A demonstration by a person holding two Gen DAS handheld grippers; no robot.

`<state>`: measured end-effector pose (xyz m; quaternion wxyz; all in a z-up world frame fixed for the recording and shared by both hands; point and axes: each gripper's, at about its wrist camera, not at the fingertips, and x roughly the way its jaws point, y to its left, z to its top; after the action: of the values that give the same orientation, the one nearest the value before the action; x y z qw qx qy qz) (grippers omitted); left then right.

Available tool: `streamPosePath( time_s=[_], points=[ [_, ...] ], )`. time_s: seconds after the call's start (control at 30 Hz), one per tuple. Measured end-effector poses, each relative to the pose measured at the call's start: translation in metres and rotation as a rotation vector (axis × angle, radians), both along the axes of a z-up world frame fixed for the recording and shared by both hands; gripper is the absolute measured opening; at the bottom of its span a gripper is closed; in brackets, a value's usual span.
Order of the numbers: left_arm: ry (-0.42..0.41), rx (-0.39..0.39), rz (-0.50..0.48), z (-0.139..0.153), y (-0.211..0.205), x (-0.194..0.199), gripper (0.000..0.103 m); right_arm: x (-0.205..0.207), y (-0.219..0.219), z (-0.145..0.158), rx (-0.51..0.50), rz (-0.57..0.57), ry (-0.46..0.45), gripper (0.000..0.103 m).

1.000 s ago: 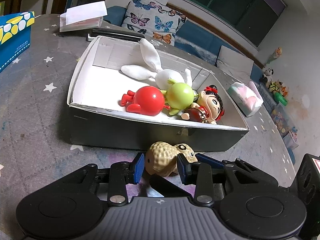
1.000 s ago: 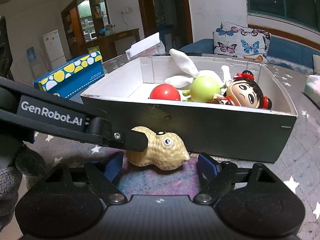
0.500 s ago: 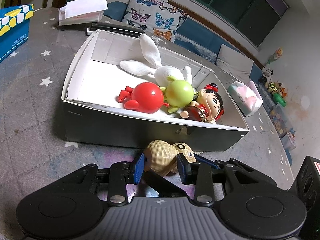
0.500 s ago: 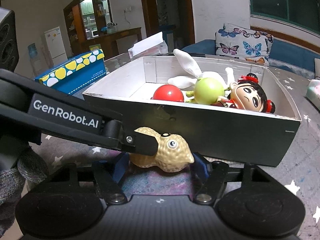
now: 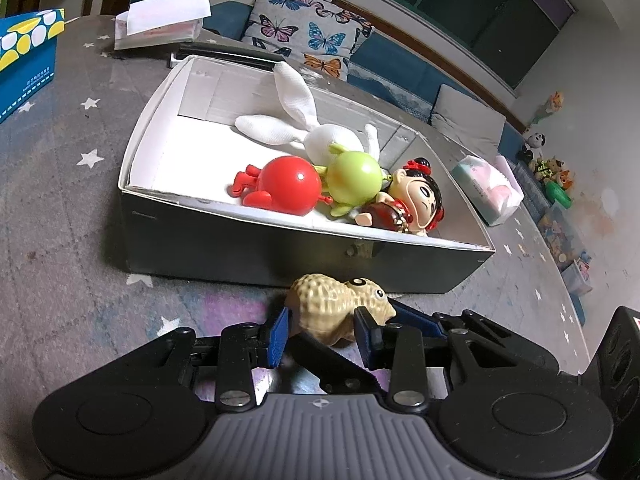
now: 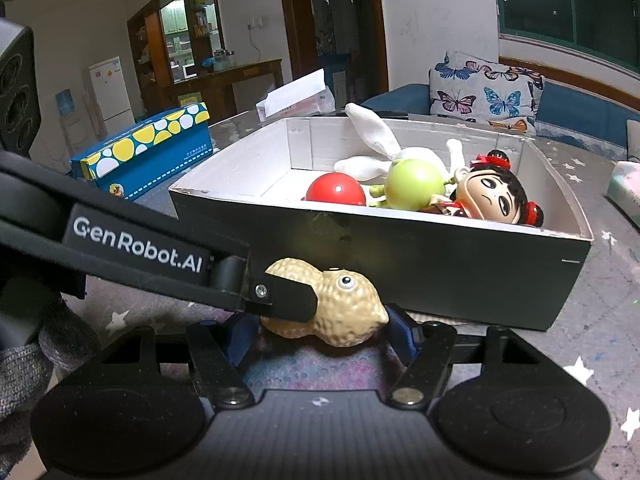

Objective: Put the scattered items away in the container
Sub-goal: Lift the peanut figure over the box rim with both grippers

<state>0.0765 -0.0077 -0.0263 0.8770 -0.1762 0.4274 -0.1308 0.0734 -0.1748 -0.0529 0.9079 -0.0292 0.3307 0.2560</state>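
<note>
A tan peanut toy (image 5: 336,306) with eyes is in front of the dark box (image 5: 240,248). My left gripper (image 5: 322,334) is shut on the peanut toy and holds it just off the cloth. In the right wrist view the peanut toy (image 6: 344,308) sits between the blue pads of my right gripper (image 6: 324,330), which press its two ends; the left gripper's finger (image 6: 280,300) crosses its side. The box (image 6: 440,272) holds a white rabbit (image 5: 304,128), a red ball toy (image 5: 288,186), a green ball toy (image 5: 354,176) and a doll (image 5: 416,200).
A blue and yellow box (image 5: 24,60) stands at the left on the grey starred tablecloth (image 5: 60,200). A tissue box (image 5: 160,24) lies behind the container. A tissue pack (image 5: 488,188) lies at the right. A sofa with butterfly cushions (image 5: 312,36) is beyond.
My left gripper has lifted the peanut toy slightly off the cloth. My right gripper's pads have closed in from wide apart onto the peanut's ends.
</note>
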Motion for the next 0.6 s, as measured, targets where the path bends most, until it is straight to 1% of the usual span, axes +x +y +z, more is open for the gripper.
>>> streamPosePath(
  time_s=[0.33,0.47,0.6],
  points=[
    [0.005,-0.010,-0.008,0.000,-0.003,-0.005,0.037,-0.008,-0.006,0.002,0.002,-0.003,-0.005,0.069],
    [-0.011,-0.016,-0.018,0.006,-0.006,-0.010,0.037,-0.014,-0.008,0.008,-0.002,-0.003,-0.019,0.069],
    [-0.041,-0.021,-0.022,0.018,-0.007,-0.013,0.037,-0.018,-0.010,0.021,-0.006,-0.001,-0.058,0.069]
  ],
)
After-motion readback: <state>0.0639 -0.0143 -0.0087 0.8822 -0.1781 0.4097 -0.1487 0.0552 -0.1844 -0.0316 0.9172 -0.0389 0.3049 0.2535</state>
